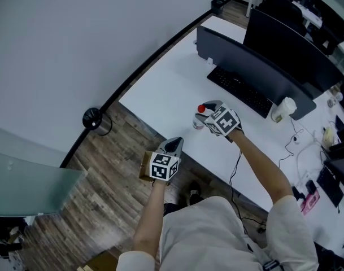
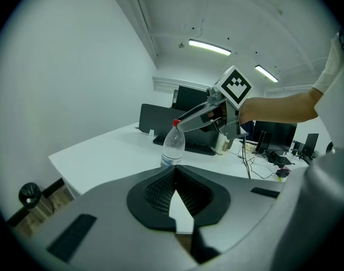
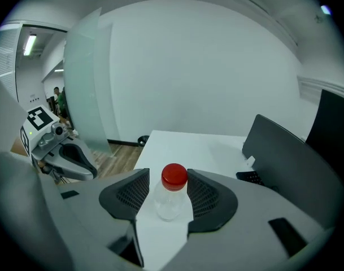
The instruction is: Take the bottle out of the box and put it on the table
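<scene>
A clear plastic bottle [image 1: 200,117] with a red cap stands upright on the white table [image 1: 166,95], near its front edge. My right gripper [image 1: 205,112] reaches over the table, and the bottle [image 3: 169,201] stands between its fingers with a small gap on each side, so the jaws are open. My left gripper [image 1: 173,144] hangs off the table's front edge, above a brown cardboard box [image 1: 144,165] on the floor. Its jaws are shut with nothing in them. From the left gripper view the bottle [image 2: 173,147] shows beyond the tips, with the right gripper [image 2: 183,124] at its neck.
A dark monitor [image 1: 262,61], a black keyboard [image 1: 239,89] and a white cup [image 1: 282,109] stand further back on the table. Cables and small items lie to the right. A black round bin [image 1: 92,118] sits on the wooden floor by the wall.
</scene>
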### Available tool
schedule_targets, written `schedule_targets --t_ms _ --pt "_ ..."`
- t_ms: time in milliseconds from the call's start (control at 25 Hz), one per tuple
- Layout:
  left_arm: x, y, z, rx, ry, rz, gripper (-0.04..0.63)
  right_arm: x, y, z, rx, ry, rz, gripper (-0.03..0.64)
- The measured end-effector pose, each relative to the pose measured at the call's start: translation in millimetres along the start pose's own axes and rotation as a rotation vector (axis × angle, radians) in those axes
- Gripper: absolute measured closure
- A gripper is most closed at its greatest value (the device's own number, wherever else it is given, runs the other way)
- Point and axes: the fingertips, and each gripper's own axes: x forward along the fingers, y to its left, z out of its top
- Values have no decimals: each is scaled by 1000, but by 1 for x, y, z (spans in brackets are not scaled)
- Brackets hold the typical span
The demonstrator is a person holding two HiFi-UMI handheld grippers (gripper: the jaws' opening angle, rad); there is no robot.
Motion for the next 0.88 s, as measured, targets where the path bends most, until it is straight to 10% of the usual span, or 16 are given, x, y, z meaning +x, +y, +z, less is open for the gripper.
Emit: schedule_targets --t_ms 880 --pt "-111 -37 -46 -66 -36 4 581 -63 62 -41 239 -113 -233 373"
